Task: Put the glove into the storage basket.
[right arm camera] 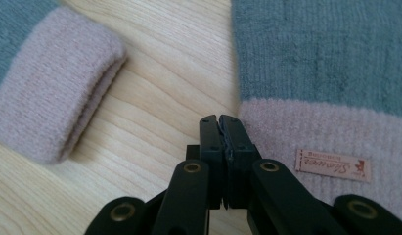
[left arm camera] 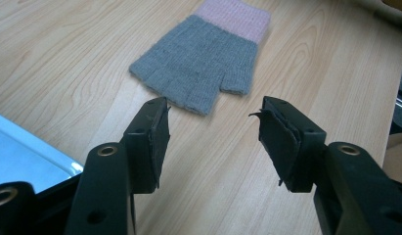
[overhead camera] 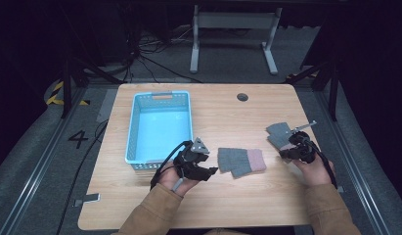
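A grey fingerless glove with a pink cuff [overhead camera: 240,161] lies flat at the table's middle. My left gripper [overhead camera: 210,171] rests just left of it, open and holding nothing. In the left gripper view the left gripper [left arm camera: 213,110] points at the glove [left arm camera: 203,63], a short gap short of its finger ends. A second matching glove [overhead camera: 278,133] lies at the right, partly under my right gripper [overhead camera: 289,152]. In the right gripper view the right gripper [right arm camera: 220,120] is shut with nothing in it, its tips at the edge of this glove's labelled pink cuff [right arm camera: 335,147]. The first glove's cuff [right arm camera: 52,88] shows at the left.
A light blue plastic basket [overhead camera: 135,129] with nothing inside stands at the left of the wooden table [overhead camera: 218,112]; its corner [left arm camera: 22,164] sits close beside my left gripper. A round cable hole [overhead camera: 242,97] is at the back. Bare wood lies in front of the gloves.
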`<state>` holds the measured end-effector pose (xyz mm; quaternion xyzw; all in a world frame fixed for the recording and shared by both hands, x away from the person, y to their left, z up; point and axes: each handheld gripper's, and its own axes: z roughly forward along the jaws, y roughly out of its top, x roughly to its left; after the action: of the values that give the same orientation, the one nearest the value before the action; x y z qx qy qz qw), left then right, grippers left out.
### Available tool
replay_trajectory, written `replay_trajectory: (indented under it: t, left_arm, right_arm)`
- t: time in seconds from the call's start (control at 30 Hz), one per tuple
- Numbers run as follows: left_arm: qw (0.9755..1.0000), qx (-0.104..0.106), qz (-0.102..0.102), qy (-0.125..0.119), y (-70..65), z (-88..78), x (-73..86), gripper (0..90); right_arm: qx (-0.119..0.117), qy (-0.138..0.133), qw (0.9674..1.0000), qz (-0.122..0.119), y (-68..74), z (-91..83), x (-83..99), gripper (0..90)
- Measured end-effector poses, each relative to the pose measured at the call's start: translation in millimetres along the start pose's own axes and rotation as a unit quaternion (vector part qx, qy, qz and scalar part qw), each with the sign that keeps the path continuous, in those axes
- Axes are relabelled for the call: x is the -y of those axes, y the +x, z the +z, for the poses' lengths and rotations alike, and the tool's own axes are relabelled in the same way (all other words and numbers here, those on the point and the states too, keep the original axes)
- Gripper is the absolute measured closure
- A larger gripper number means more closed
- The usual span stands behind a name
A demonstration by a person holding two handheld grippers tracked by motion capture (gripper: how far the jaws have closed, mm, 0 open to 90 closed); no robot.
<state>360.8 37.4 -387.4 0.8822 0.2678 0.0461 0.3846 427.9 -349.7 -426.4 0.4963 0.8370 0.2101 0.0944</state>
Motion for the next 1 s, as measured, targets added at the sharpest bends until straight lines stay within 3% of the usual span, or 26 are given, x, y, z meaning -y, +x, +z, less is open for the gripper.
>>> replay_trajectory:
  t: [0.27, 0.43, 0.53, 0.63, 0.77, 0.9, 1.0]
  left_arm:
    - [1.0, -0.003, -0.002, -0.002, 0.1, -0.7, 0.3, 45.1]
    - [1.0, -0.003, -0.002, -0.005, 0.2, -1.4, -0.3, 45.0]
    - [1.0, -0.004, -0.001, -0.003, 0.9, -1.1, -0.6, 44.9]
    - [1.0, -0.004, -0.002, -0.001, 1.3, -1.7, 0.1, 44.8]
    - [1.0, -0.006, -0.003, -0.004, 0.6, -2.8, 0.9, 44.8]
    - [1.0, -0.007, -0.004, -0.003, 0.7, -2.7, 1.8, 44.8]
    - [0.9999, -0.009, -0.005, -0.003, 1.0, -4.3, 2.0, 44.8]
  right_arm:
    - [0.004, 0.013, 0.9999, 0.005, -8.7, -1.6, 5.7, 88.0]
    - [-0.009, 0.01, 0.9999, 0.002, -9.6, -4.4, 5.8, 85.3]
    - [-0.029, -0.009, 0.9995, -0.008, -5.7, -10.3, 3.0, 82.2]
    - [-0.024, -0.031, 0.9992, -0.009, -2.5, -19.7, -1.3, 76.4]
    - [-0.001, -0.061, 0.998, -0.016, -2.0, -28.1, -4.6, 63.7]
    - [0.013, -0.085, 0.9962, -0.013, -4.9, -34.4, -7.8, 58.8]
    - [0.019, -0.085, 0.9962, -0.011, -8.7, -35.3, -13.1, 55.7]
